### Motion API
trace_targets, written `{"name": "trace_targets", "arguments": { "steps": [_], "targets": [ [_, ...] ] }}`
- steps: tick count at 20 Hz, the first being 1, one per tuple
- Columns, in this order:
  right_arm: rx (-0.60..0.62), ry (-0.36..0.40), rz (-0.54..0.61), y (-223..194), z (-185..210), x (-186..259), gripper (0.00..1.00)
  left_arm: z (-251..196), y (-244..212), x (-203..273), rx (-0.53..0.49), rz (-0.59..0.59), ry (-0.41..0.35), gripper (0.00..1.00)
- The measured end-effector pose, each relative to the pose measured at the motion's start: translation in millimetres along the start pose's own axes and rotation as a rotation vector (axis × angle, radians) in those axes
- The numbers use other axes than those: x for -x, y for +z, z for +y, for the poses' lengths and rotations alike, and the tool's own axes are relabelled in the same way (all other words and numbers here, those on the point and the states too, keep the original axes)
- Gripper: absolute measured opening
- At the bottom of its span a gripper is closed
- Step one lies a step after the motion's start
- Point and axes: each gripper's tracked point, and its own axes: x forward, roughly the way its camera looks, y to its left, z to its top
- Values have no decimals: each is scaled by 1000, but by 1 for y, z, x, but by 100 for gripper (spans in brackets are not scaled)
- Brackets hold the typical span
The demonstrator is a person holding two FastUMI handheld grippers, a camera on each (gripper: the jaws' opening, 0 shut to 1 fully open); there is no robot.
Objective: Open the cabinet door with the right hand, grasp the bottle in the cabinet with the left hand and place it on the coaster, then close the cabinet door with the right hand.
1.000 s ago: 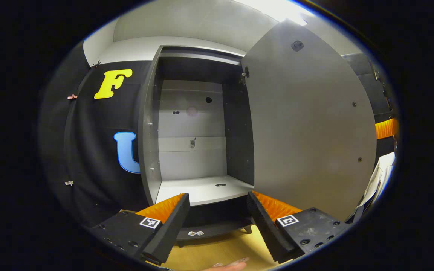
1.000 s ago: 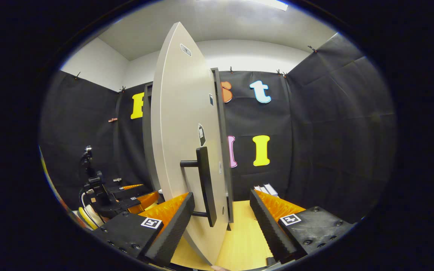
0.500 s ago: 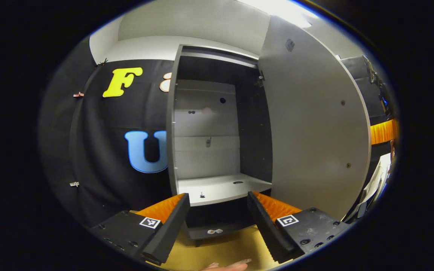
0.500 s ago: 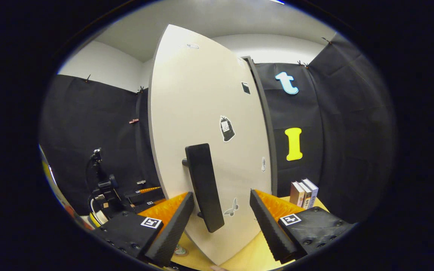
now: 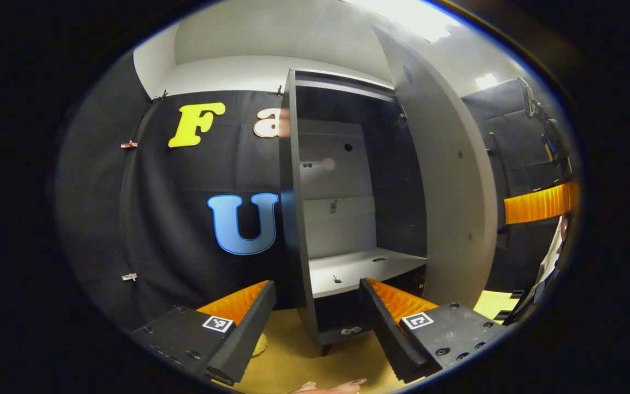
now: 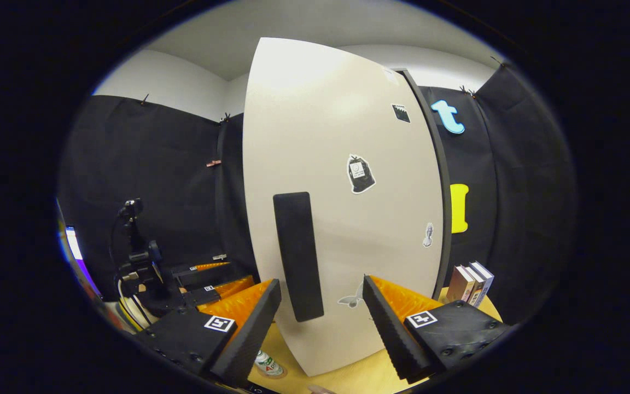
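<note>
Closing the cabinet door (image 6: 342, 219): with right gripper (image 6: 320, 317) fingers wide astride the black handle (image 6: 297, 256), push squarely; left gripper (image 5: 315, 320) wide, empty; bottle (image 6: 267, 364) on the table below.

The cabinet door (image 6: 342, 180) stands w/ its pale front face to the right gripper (image 6: 320, 323), whose jaws are spread wide apart, one each side of the lower end of the door's dark vertical handle (image 6: 297, 254), not touching it. Stickers dot the door right of the handle, & a few books (image 6: 471, 283) stand on the wooden tabletop (image 6: 348, 377) past the door's right edge. Left of the door sits the left gripper (image 6: 205, 276); a bottle (image 6: 268, 365) shows low at the door's bottom-left corner, partly hidden by a finger.
</note>
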Motion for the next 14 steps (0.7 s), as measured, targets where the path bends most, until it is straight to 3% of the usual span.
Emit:
{"name": "trace_targets", "arguments": {
  "steps": [8,14],
  "targets": [
    [12,-44,33,-15,-30,-10,98,-5,-10,1,52,31,38,96],
    [-9,-35,-2,-7,-59,-20,98,-27,8,10,23,1,75,96]
  ]
}}
